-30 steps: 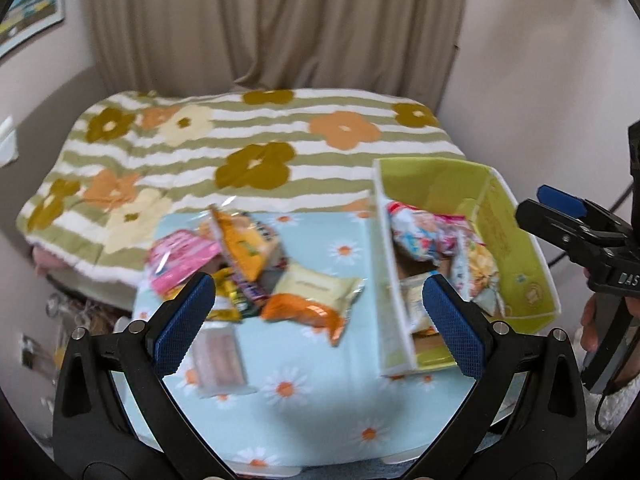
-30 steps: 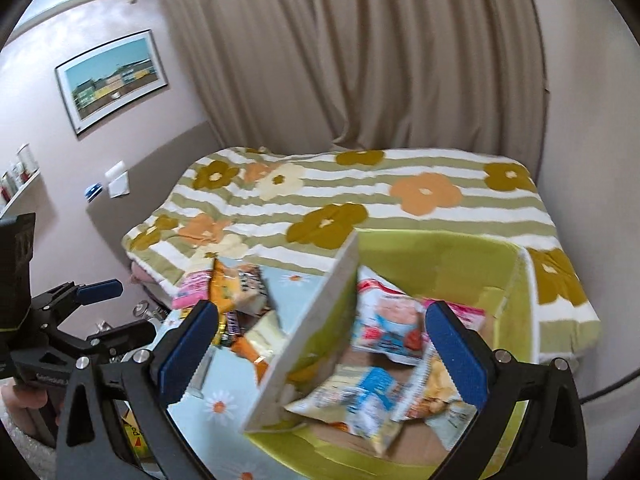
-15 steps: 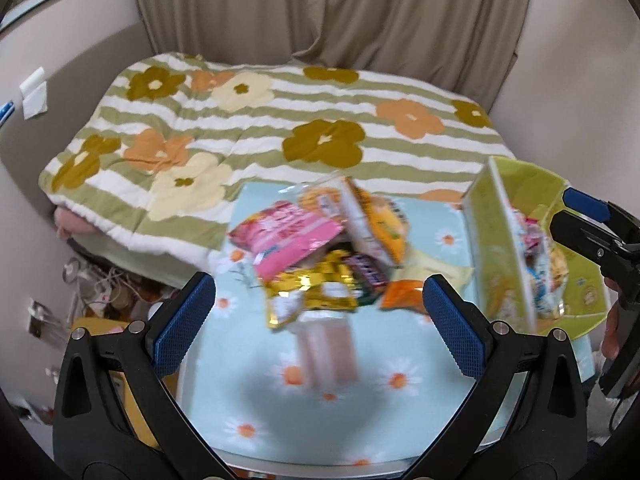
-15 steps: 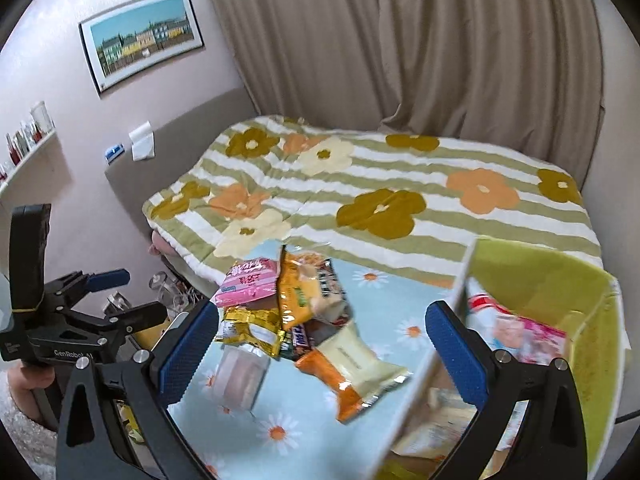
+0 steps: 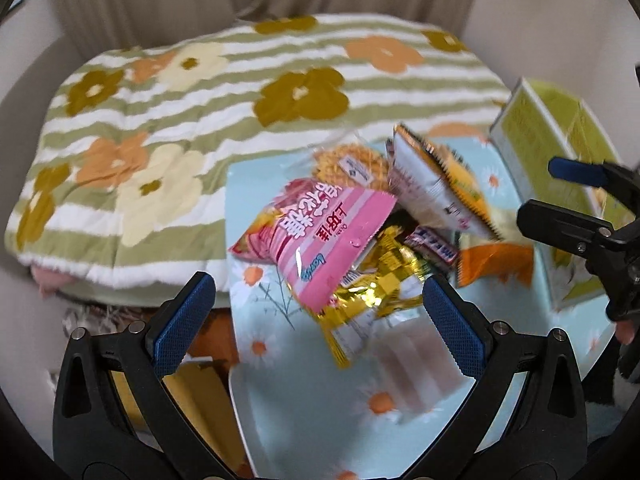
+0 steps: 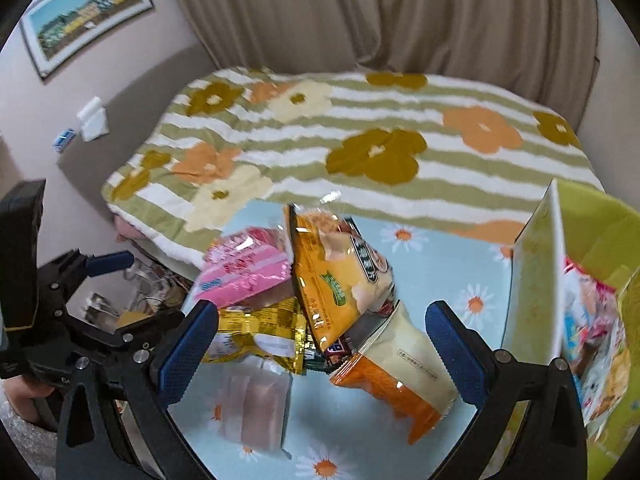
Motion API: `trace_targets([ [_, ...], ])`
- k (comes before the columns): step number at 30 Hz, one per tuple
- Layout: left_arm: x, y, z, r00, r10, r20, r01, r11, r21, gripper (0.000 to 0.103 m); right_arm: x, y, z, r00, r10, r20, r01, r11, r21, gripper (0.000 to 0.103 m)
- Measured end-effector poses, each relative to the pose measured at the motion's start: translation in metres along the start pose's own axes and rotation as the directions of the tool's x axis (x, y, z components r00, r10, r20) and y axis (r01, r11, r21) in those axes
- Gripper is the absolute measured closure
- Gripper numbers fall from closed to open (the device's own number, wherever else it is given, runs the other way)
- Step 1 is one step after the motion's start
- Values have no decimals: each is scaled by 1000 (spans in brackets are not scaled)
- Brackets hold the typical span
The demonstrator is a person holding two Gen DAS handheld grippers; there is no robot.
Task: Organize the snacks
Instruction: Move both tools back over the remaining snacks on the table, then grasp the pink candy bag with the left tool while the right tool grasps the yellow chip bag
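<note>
A heap of snack packets lies on a light blue daisy-print table [image 5: 312,412]. A pink packet [image 5: 320,240] lies on a gold packet [image 5: 372,292]; it also shows in the right wrist view [image 6: 244,272]. An orange-yellow chip bag [image 6: 336,276], an orange-and-cream packet [image 6: 400,376] and a clear pale packet [image 6: 256,404] lie beside them. A yellow-green box [image 6: 536,280] at the right holds several packets. My left gripper [image 5: 320,320] is open and empty above the pink and gold packets. My right gripper [image 6: 320,344] is open and empty over the heap.
A bed with a green-striped flower blanket [image 6: 360,136] lies behind the table. A beige curtain [image 6: 360,12] hangs behind it. A framed picture [image 6: 84,12] hangs on the left wall. Clutter lies on the floor left of the table [image 6: 132,300].
Both grippers have swung left, away from the yellow-green box, and come lower over the snack heap. Both stay open and empty.
</note>
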State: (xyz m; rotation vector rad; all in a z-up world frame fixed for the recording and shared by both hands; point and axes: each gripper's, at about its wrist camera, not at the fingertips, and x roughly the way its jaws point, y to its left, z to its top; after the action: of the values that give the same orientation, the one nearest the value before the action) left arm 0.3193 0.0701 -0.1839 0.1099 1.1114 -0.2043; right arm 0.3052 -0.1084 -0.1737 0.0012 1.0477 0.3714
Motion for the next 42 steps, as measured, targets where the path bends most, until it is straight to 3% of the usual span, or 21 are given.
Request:
trace_targets([
  [3,35,1,8,998,-21,-58,26,997,78,1,18,4,-1,998,-52,-29,52,999,9,0],
  [10,75,-1,21,994,-46,-97,63,981,186,1,49,5,-2,987,-146,-69,147,989,13,0],
  [28,120,9,39,983,-89,-160,121,972,204,1,89,8,16,981,-168,-92,161,983,-86,0],
  [30,123,10,38,978,-114,-176,147,971,190,13,91,8,17,981,-171,-94,162,982,-95,0],
  [36,123,12,36,980,-93,-177,130,969,211,33,95,8,20,981,-170,-97,160,981,-107,0],
  [42,117,21,37,979,-118,-164,147,973,179,38,105,8,22,977,-177,-115,163,979,-125,0],
])
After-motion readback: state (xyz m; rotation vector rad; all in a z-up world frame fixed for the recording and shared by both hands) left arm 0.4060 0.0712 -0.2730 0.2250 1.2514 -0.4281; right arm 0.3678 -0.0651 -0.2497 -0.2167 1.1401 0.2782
